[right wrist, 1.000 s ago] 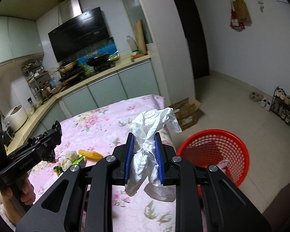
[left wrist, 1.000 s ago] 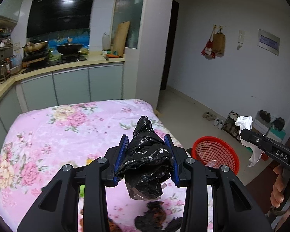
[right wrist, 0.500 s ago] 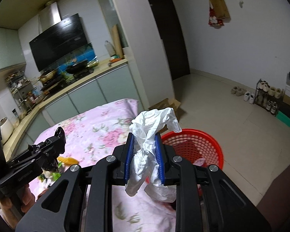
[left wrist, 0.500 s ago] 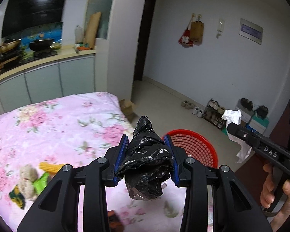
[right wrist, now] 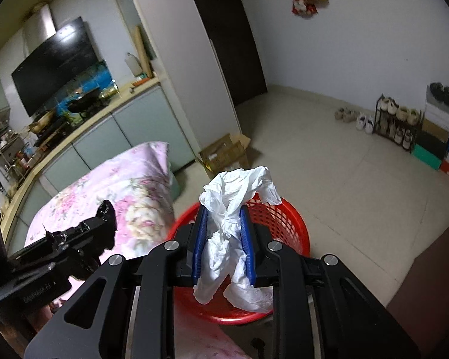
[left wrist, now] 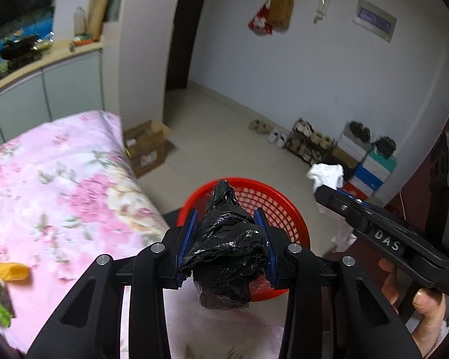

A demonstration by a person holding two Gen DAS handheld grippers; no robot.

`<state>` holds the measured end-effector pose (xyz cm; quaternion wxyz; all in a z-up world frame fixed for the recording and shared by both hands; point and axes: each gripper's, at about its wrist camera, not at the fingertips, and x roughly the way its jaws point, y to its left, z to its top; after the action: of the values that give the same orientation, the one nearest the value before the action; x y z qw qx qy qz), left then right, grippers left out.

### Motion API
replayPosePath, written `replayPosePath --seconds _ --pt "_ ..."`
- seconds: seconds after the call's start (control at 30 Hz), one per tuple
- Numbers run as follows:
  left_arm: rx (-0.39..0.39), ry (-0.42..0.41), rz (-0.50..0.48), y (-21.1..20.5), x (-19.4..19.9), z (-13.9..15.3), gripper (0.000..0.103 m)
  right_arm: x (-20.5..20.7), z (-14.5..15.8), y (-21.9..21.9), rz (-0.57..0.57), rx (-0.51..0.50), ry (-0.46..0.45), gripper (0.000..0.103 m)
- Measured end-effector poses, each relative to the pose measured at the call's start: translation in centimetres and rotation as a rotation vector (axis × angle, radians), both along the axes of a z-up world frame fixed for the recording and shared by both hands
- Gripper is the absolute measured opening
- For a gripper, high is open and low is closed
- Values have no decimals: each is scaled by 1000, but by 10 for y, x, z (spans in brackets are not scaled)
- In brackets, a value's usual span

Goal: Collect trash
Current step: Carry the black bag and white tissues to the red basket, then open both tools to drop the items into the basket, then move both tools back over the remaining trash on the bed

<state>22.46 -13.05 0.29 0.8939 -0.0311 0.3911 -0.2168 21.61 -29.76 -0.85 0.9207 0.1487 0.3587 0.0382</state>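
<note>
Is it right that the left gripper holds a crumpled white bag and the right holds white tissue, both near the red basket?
Not quite: the left gripper is shut on a black plastic bag, as the left wrist view shows. The right gripper does hold white tissue near the red basket.

Black bag (left wrist: 224, 245), white tissue (right wrist: 233, 239), red basket (left wrist: 272, 200), pink floral cloth (left wrist: 60, 185)
</note>
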Motion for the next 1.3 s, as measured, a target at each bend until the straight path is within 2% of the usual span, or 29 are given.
replayPosePath --seconds 0.17,0.4,0.43,0.53,0.63,0.83,1.3 --pt "22 51 -21 -23 16 -23 37 21 -21 -5 -7 -2 52 22" --pt "41 107 -32 -36 31 -51 40 42 -47 -11 -14 -3 109 23" --pt "40 114 -33 -36 32 -53 42 44 -50 -11 -15 -5 116 27" --pt "31 133 -33 -36 34 -56 60 48 -58 -13 -23 5 136 40" --pt "35 111 -18 -32 32 -51 70 47 -61 -17 -36 8 138 50" --pt "27 66 30 -16 25 -30 78 39 -58 -24 -48 29 131 55" --pt "36 -95 126 29 -29 30 82 -18 -7 5 -29 -57 -38 73"
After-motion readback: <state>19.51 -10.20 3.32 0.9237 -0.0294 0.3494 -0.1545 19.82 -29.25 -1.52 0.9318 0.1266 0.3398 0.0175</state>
